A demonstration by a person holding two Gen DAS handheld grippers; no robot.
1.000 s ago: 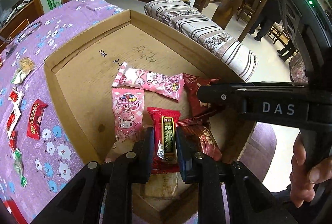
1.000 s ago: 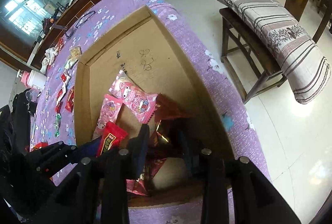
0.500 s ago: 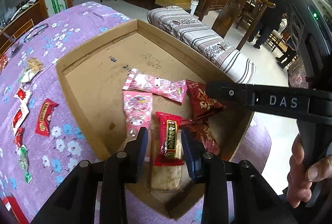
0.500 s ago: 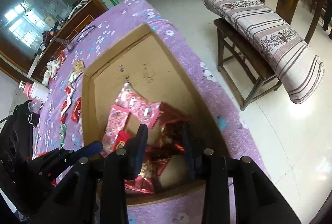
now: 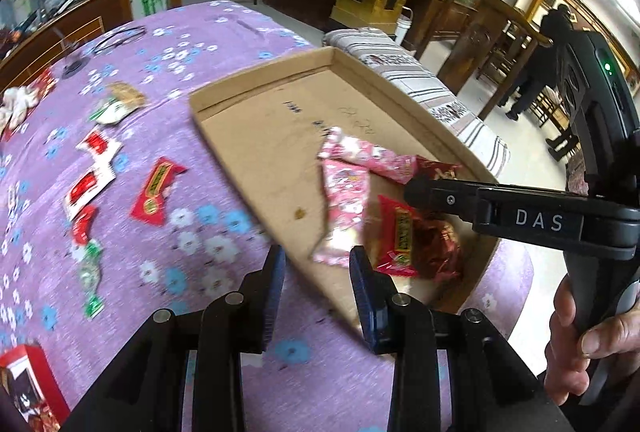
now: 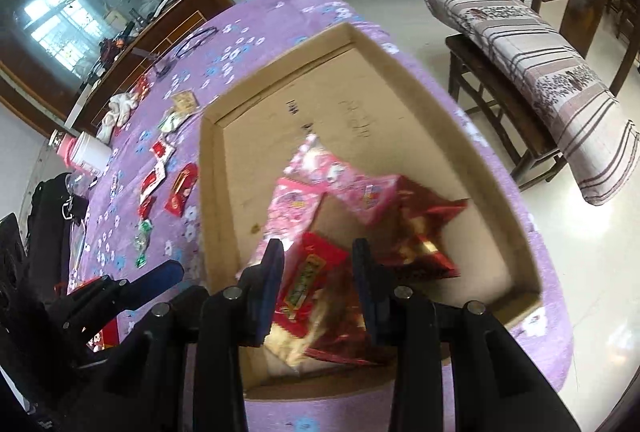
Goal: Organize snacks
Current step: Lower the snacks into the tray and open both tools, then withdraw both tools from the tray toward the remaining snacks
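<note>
A shallow cardboard box (image 5: 256, 135) lies on the purple flowered tablecloth and holds pink snack packs (image 5: 344, 191), a red bar (image 5: 400, 236) and dark red packs (image 5: 440, 248). My left gripper (image 5: 316, 284) is open and empty above the box's near left edge. My right gripper (image 6: 316, 276) is open and empty above the snacks in the box (image 6: 224, 199); the red bar (image 6: 308, 280) lies below its fingers. The right gripper also shows in the left wrist view (image 5: 412, 187).
Loose snacks lie on the cloth left of the box: a red packet (image 5: 156, 191), red and white packets (image 5: 92, 167), green candies (image 5: 90, 272). A red box (image 5: 28, 384) sits at the near left. A white cup (image 6: 90, 151) stands far left. A striped bench (image 6: 540, 71) is beyond the table edge.
My left gripper let go of the red bar, which now lies in the box, and has moved back and to the left. The right gripper has lifted slightly.
</note>
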